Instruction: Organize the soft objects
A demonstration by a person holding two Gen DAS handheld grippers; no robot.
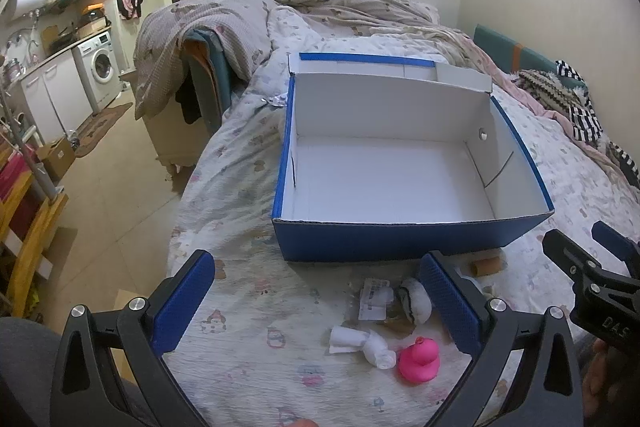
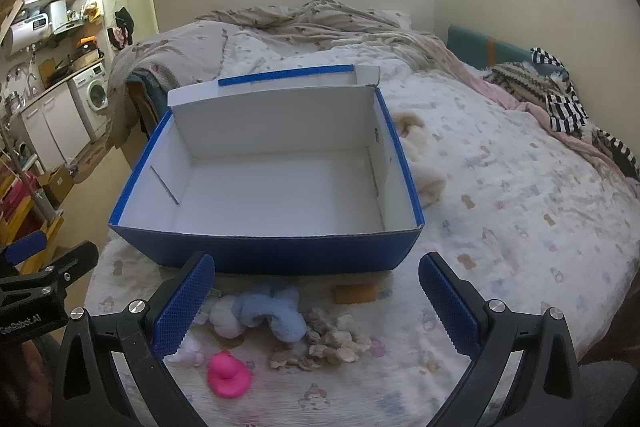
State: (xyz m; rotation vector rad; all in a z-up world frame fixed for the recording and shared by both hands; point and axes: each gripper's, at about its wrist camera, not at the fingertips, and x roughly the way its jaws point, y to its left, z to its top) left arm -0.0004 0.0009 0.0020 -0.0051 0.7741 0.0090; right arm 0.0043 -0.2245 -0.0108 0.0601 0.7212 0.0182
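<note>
An open blue box [image 1: 400, 243] [image 2: 276, 253] with a white, empty inside stands on the bed. In front of it lie a pink rubber duck [image 1: 420, 361] [image 2: 228, 375], a small white plush [image 1: 416, 301], a white sock roll [image 1: 378, 349], a blue and white plush [image 2: 268, 311], a brown patterned soft heap [image 2: 332, 343] and an orange sponge [image 2: 356, 293]. My left gripper [image 1: 316, 303] hovers open over the white items and duck. My right gripper [image 2: 316, 303] is open above the blue plush and heap. Nothing is held.
A cream plush [image 2: 424, 163] lies right of the box. Crumpled blankets [image 1: 320, 7] and striped clothes [image 2: 560, 99] cover the far bed. The bed's left edge drops to the floor by a washing machine [image 1: 100, 67] and cabinets. A paper tag [image 1: 372, 299] lies nearby.
</note>
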